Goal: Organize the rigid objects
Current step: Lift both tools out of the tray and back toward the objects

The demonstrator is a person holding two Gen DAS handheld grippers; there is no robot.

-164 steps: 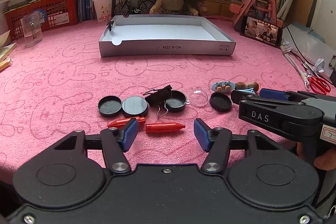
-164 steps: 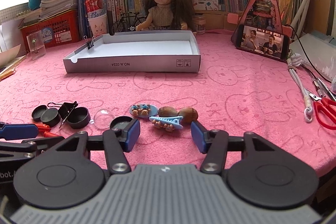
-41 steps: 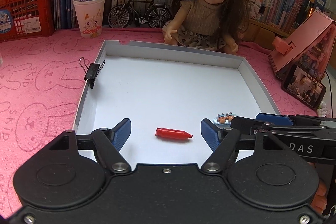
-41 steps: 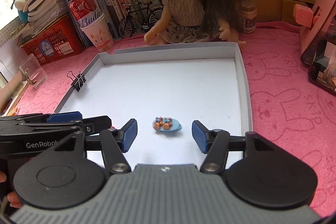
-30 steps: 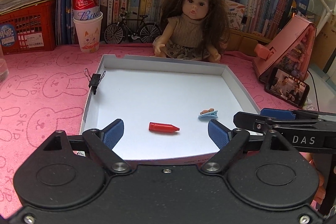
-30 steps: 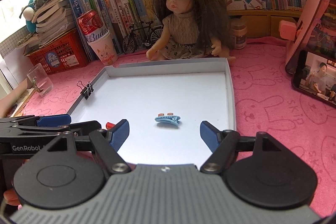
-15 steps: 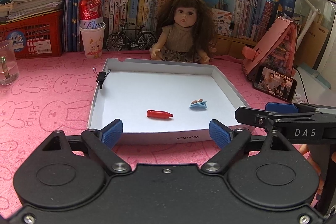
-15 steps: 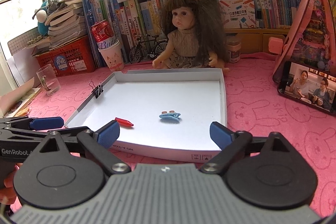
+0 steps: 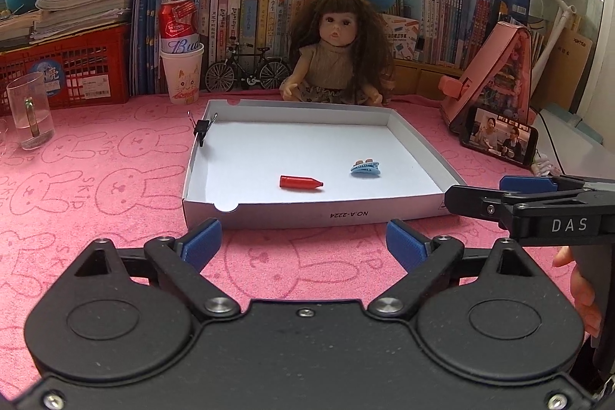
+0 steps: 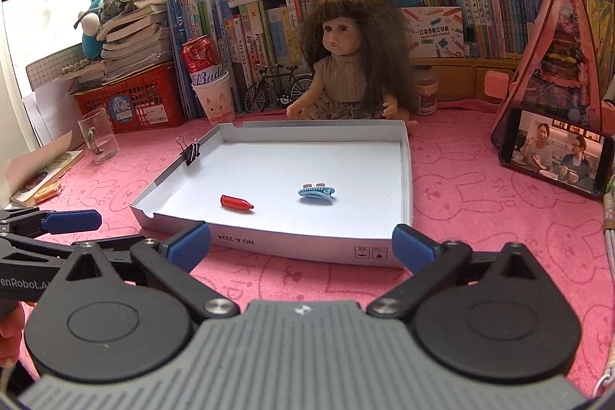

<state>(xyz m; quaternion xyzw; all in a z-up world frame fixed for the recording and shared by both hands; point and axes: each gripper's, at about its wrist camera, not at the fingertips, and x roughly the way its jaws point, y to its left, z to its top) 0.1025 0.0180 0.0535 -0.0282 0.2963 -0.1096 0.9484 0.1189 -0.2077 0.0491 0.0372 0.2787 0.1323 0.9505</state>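
Pink worktop (image 9: 115,187), bookshelf far; red crayon (image 9: 300,183) and blue clip (image 9: 365,167) lie in white tray (image 9: 307,216); left hand-held gripper (image 9: 303,243) and right hand-held gripper (image 10: 301,243) empty, jaws opening; drop-off apparently done; next likely: fetch more objects.

Red crayon (image 9: 300,183) and blue hair clip (image 9: 365,167) now lie in the tray (image 9: 307,214) — both grippers pulled back, jaws opening, empty.

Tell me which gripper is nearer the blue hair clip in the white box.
Right, by a little. The right gripper sits before the box's near wall, almost straight in line with the blue hair clip. The left gripper sits farther left, facing the red crayon.
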